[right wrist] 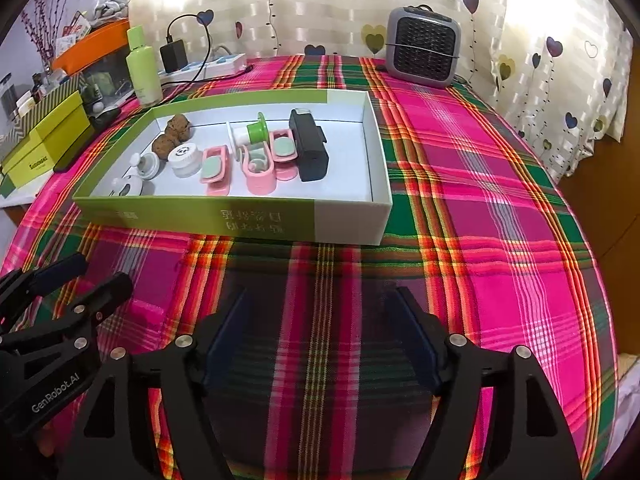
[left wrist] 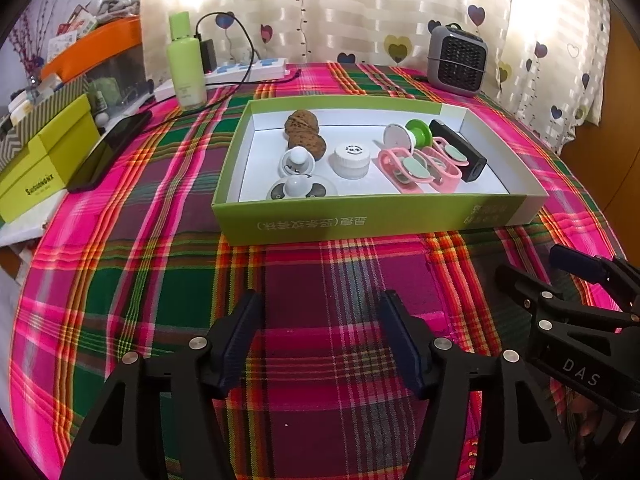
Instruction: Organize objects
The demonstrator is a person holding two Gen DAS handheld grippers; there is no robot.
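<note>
A shallow green box [left wrist: 360, 220] [right wrist: 200, 216] with a white inside lies on the plaid tablecloth. In it are two walnuts [left wrist: 304, 132] [right wrist: 178, 126], white knobbed pieces [left wrist: 296, 162], a white jar [left wrist: 352, 160] [right wrist: 185, 160], pink clips [left wrist: 404, 170] [right wrist: 260, 174], a green and white spool [left wrist: 418, 134] [right wrist: 254, 132] and a black block [left wrist: 458, 150] [right wrist: 308, 148]. My left gripper [left wrist: 320, 300] [right wrist: 102, 270] is open over bare cloth in front of the box. Beside it, my right gripper [right wrist: 320, 294] [left wrist: 532, 264] is also open and holds nothing.
A grey heater [left wrist: 456, 60] [right wrist: 424, 46] stands at the back right. A green bottle [left wrist: 186, 64], a power strip [left wrist: 248, 70] with a cable, a dark phone [left wrist: 110, 152] and a yellow-green carton [left wrist: 44, 164] crowd the back left. Curtains hang behind the table.
</note>
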